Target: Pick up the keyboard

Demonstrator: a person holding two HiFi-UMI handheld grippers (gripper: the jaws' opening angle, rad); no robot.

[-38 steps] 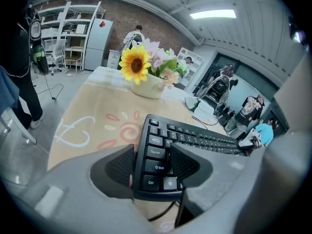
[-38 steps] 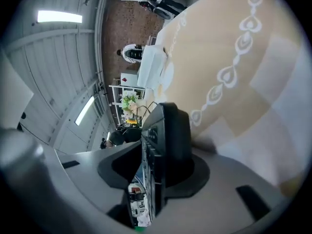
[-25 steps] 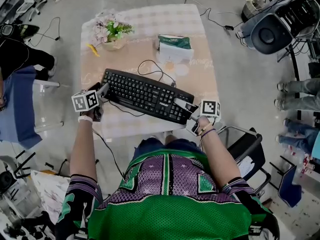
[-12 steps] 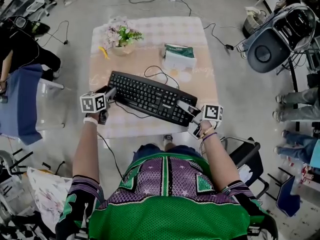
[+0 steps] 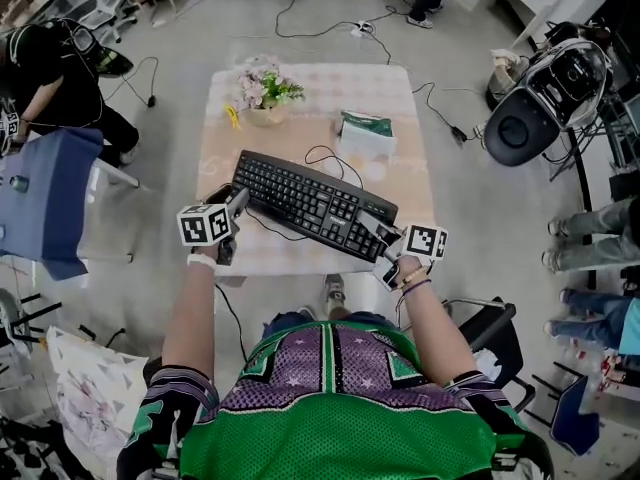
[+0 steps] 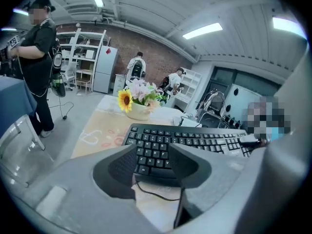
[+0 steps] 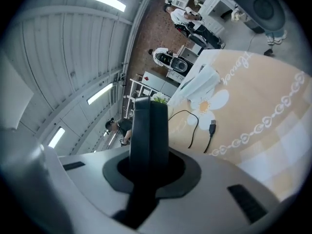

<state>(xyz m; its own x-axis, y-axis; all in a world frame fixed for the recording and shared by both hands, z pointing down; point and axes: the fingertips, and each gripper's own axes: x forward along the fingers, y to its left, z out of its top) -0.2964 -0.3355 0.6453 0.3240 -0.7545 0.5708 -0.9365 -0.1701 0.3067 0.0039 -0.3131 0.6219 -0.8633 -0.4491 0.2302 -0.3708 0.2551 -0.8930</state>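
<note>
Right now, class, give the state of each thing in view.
Flat black plastic keyboard: right end clamped.
Right hand-held gripper: shut on keyboard, jaws just closed further.
Left hand-held gripper: open, jaws just narrowing, keyboard corner between.
Black USB plug: unplugged, on tablecloth.
Pale pot of flowers: upright.

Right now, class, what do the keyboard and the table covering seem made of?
The keyboard: likely black matte plastic, from moulded keys and little glare. The table covering: probably printed cloth or vinyl, with checks and daisy print; which, unclear.
</note>
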